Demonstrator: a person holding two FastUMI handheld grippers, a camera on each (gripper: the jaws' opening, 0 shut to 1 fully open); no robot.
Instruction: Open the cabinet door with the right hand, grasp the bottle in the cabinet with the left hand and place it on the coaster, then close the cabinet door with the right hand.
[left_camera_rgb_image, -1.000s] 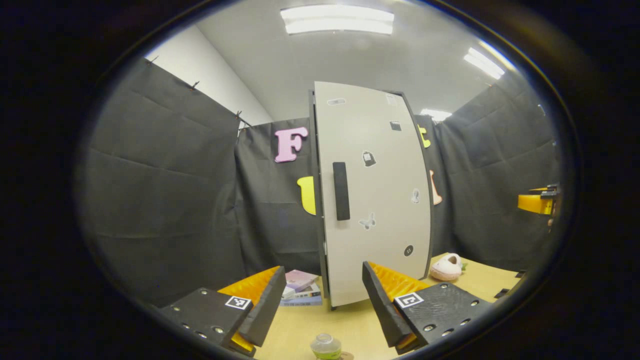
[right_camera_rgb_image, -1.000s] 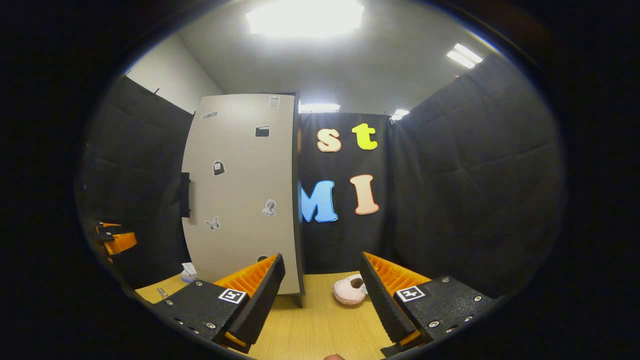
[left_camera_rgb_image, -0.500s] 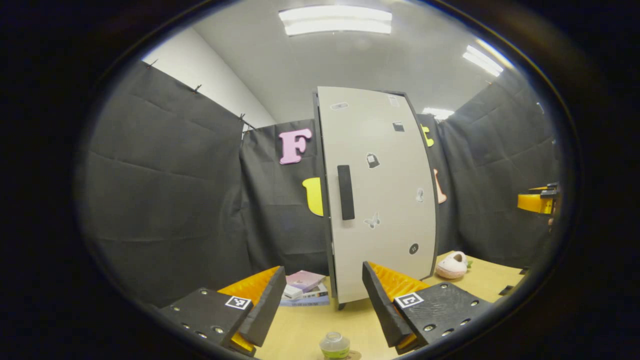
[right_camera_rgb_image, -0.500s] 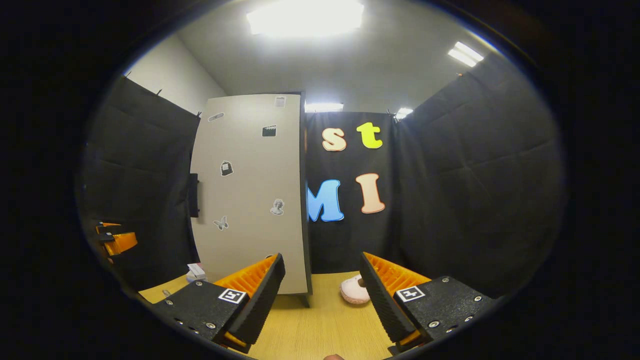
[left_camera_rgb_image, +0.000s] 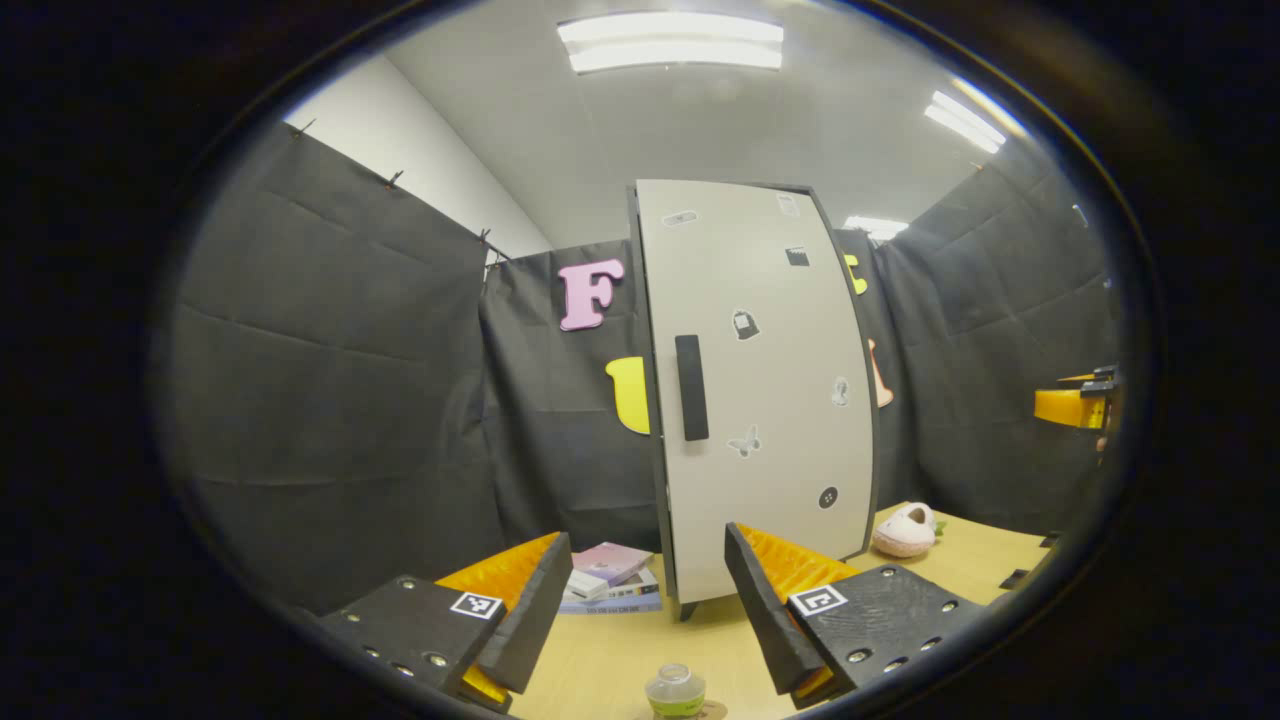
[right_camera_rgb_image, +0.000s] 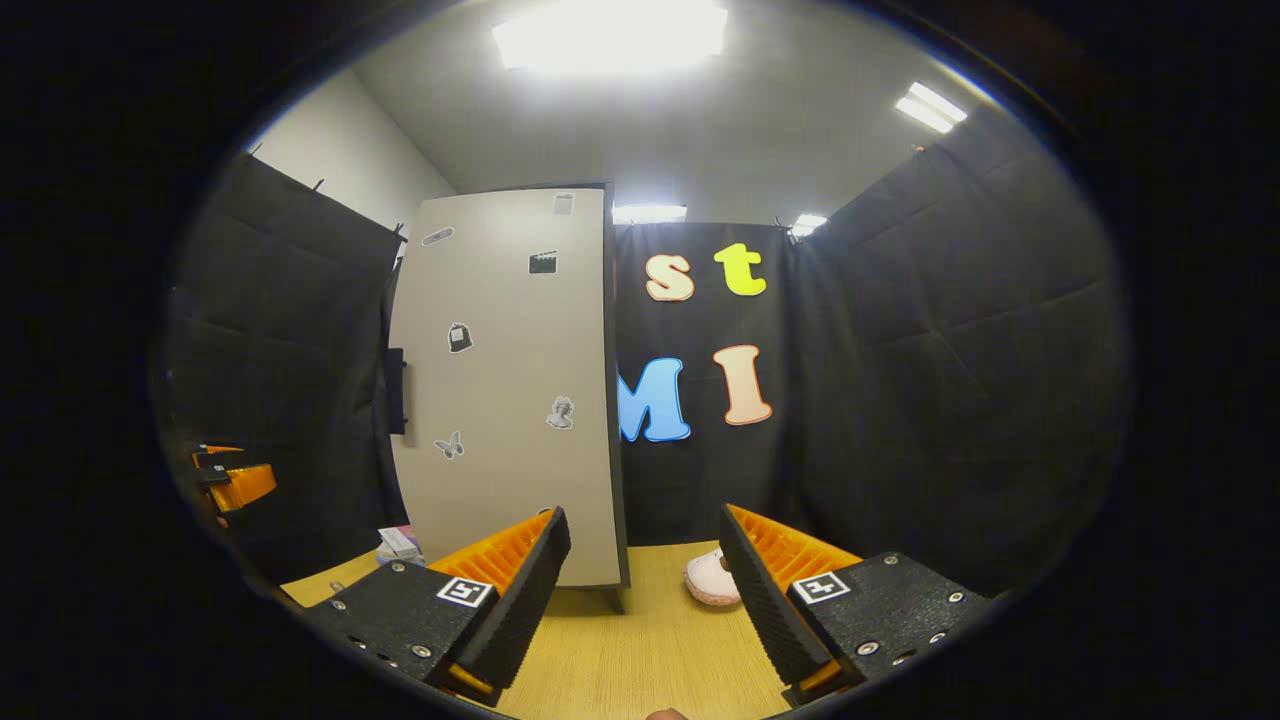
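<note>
Black cloth walls our booth around a wooden desk (left_camera_rgb_image: 610, 660). We see the bottle (left_camera_rgb_image: 675, 692) on its coaster (left_camera_rgb_image: 710, 711) before the shut cabinet door (left_camera_rgb_image: 760, 390), books (left_camera_rgb_image: 612, 580) and slipper (left_camera_rgb_image: 905, 530) beside. Our left tool (left_camera_rgb_image: 640, 610) and right tool (right_camera_rgb_image: 640, 600) are spread, empty.

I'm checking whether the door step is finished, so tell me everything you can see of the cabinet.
The cabinet is a tall, narrow unit standing upright on the wooden table. Its pale, matte door looks shut, flush within a dark frame. A black vertical bar handle sits near the door's left edge, and several small stickers dot the panel. A short dark foot shows at the base. Neither the left gripper nor the right gripper touches it. Books lie by its left side.
</note>
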